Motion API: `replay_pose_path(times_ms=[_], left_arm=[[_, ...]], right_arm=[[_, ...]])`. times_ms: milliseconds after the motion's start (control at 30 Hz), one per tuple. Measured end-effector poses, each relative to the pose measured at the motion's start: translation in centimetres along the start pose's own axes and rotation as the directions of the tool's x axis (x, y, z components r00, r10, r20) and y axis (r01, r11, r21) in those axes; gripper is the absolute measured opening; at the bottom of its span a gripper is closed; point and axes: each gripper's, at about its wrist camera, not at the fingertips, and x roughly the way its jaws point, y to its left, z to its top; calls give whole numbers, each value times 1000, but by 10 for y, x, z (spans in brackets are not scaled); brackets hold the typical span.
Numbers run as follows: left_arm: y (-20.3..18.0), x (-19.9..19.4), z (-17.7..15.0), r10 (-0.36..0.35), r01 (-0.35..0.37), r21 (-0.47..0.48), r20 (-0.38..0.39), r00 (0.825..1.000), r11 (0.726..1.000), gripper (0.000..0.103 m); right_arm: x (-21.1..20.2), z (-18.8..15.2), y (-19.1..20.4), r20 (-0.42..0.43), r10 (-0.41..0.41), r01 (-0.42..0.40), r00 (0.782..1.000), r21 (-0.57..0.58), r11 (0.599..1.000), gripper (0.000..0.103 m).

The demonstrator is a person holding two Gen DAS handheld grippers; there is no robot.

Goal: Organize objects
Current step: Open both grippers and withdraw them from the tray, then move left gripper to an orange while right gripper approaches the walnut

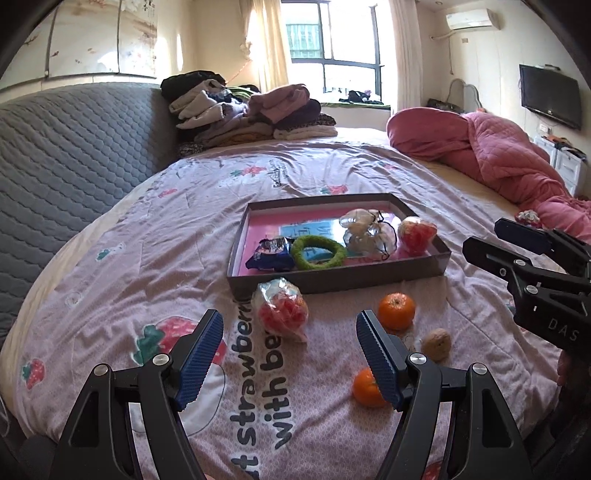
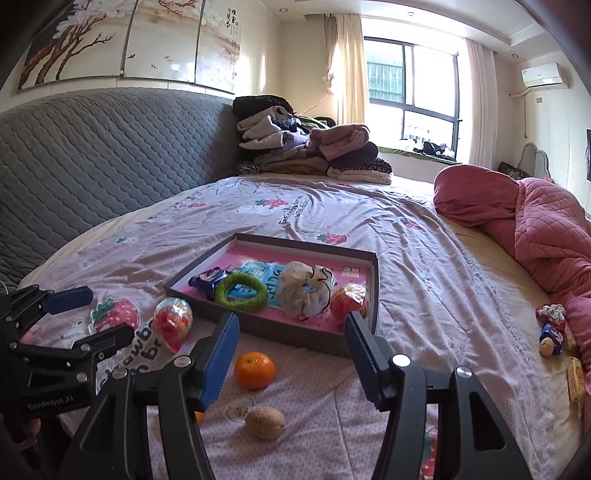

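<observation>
Strawberry-print sheet (image 1: 155, 236) spread over a bed against a grey quilted headboard (image 1: 74, 155). Folded clothes (image 1: 251, 114) stacked at the far end, beside a crumpled pink quilt (image 1: 491, 147). Beyond: curtained window (image 1: 332, 40), wall-mounted air conditioner (image 1: 471, 18), dark television (image 1: 550, 96), blossom painting (image 2: 129, 37) above the headboard.

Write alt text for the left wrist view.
The open left claw hangs over a strawberry-print bedspread, aimed at a clear bag of red sweets lying before a shallow tray. Two oranges and a walnut lie to its right; the right claw enters at the right edge.
</observation>
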Motion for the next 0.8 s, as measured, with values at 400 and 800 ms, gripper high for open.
replay_pose_path(times_ms=[400,800], left_arm=[[-8,2,-19,-14,16,43,-37,999,999,76],[-18,9,-43,-60,68,67,-115,992,995,76]], right_arm=[[-8,-16,4,-32,24,-24,999,7,1000,59],[-4,-32,6,-99,35,-35,994,7,999,59]])
